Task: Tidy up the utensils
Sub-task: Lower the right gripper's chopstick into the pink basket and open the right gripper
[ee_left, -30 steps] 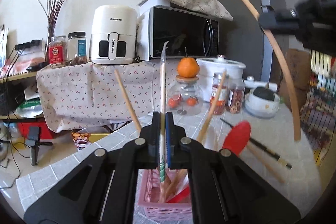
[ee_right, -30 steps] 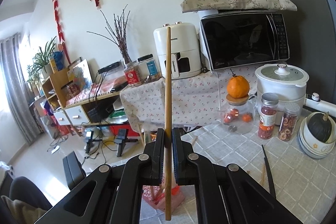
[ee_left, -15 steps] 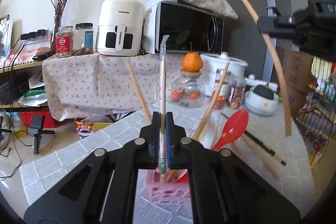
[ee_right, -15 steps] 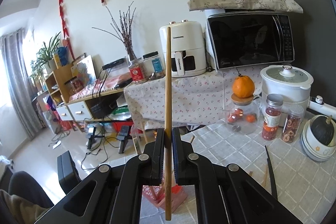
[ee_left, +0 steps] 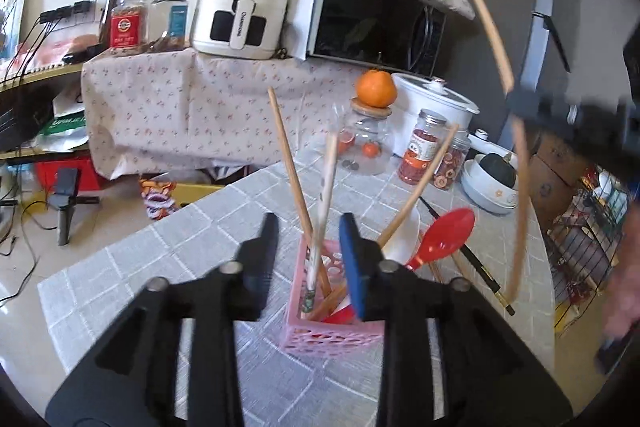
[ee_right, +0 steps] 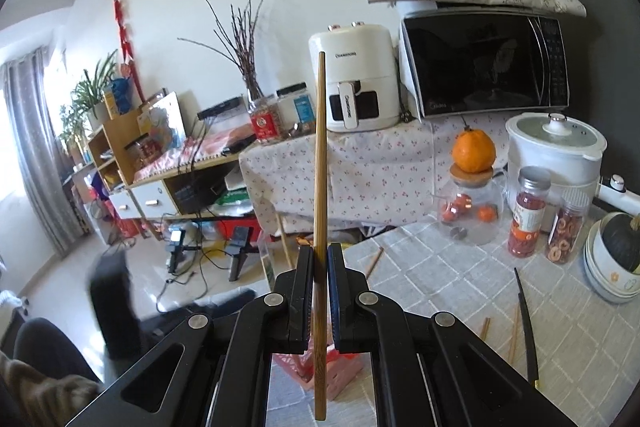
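- Partly done, by my read: pink basket point(ee_left: 320, 337) on the counter point(ee_left: 168, 263) already holds several wooden chopsticks, a red spoon point(ee_left: 442, 233) and what looks like a white spoon beside it.
- Left gripper point(ee_left: 308, 247): jaws spread wide, holding nothing. A wrapped chopstick point(ee_left: 322, 215) stands in the basket in the gap between them, leaning free; I see no contact with either jaw.
- Right gripper point(ee_right: 320, 277): jaws clamped on a bamboo chopstick point(ee_right: 320, 167), held upright, above the counter and not in the basket. In the left view it hangs to the right of the basket.
- Left to do: drop that chopstick in, then collect the loose pieces on the counter – black chopsticks point(ee_right: 526, 323) and a few wooden ones point(ee_right: 514, 339) to the right of the basket, one more wooden stick point(ee_right: 375, 261) nearer the counter's far edge.
- Obstruction: the sticks already in the basket splay outward in several directions, and the spoon bowl sticks out to the right. Insertion needs a gap between them; hitting a leaning stick could tip the light basket.
- Nearby, not in the direct path: glass jar with orange point(ee_right: 472, 205) on top, two spice jars point(ee_right: 530, 213), stacked bowls point(ee_right: 608, 279), rice cooker point(ee_right: 554, 157).
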